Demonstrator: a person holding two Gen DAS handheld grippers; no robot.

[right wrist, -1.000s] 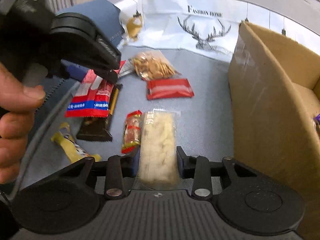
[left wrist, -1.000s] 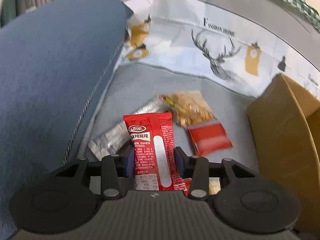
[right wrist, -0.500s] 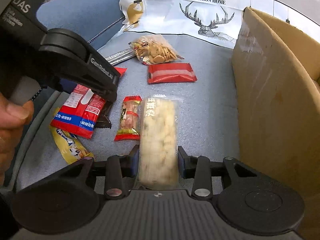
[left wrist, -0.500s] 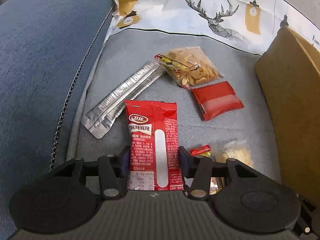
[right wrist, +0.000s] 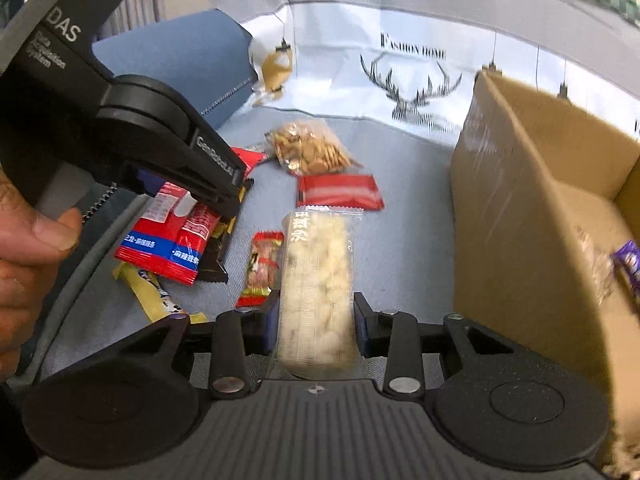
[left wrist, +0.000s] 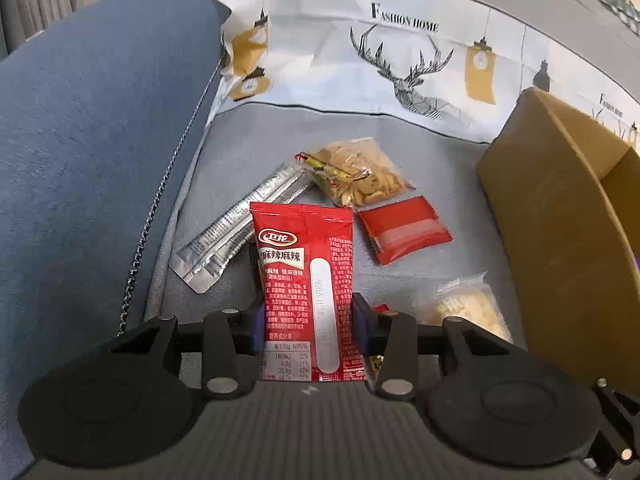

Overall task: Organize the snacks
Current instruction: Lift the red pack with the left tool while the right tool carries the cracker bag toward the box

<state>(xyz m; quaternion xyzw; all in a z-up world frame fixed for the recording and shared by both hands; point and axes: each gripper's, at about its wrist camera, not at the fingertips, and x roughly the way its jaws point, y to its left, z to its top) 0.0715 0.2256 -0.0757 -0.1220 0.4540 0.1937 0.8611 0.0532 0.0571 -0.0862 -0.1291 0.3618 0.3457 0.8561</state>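
My left gripper (left wrist: 307,316) is shut on a red spicy-snack packet (left wrist: 306,280) and holds it upright above the grey sofa seat (left wrist: 432,168). My right gripper (right wrist: 316,320) is shut on a clear packet of pale crisp cake (right wrist: 318,284), held above the seat beside the open cardboard box (right wrist: 532,208). The left gripper's body (right wrist: 120,120) and its red packet (right wrist: 176,236) show at the left of the right wrist view. The cake packet also shows in the left wrist view (left wrist: 468,308).
On the seat lie a silver packet (left wrist: 240,228), a bag of small crackers (left wrist: 360,176), a flat red packet (left wrist: 404,228), a small red candy packet (right wrist: 262,274), a dark bar (right wrist: 214,256) and a yellow packet (right wrist: 150,296). A purple wrapper (right wrist: 628,264) lies in the box. A blue armrest (left wrist: 88,140) rises left.
Both grippers have risen and tilted back with their packets; the box opening now shows more in the right wrist view. The snacks on the seat have not moved.
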